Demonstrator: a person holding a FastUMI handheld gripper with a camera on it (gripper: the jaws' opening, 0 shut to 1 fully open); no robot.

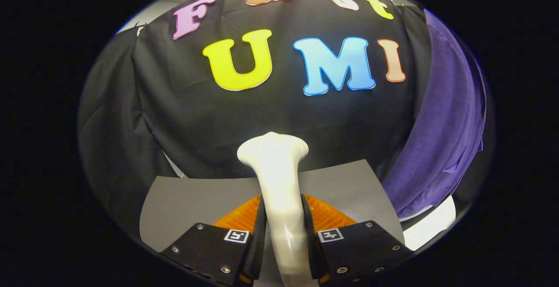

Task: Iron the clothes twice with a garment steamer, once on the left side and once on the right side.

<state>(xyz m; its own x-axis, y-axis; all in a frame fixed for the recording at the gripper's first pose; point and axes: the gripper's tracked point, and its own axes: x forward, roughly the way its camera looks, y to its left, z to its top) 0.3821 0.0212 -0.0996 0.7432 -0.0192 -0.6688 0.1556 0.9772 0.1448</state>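
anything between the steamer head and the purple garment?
No. In the gripper view, only bare black booth cloth separates steamer, clamped between both fingers, from purple garment.

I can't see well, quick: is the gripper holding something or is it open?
Gripper: closed, both fingers pressing on the white garment steamer, its head pointing ahead at the black cloth.

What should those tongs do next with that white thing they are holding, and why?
Probably swing the white steamer toward the purple garment. The tongs are shut on the steamer's handle, both fingers pressing it, and its head points at the black cloth wall, away from the garment hanging beside it. No ironing can start until the head meets the fabric.
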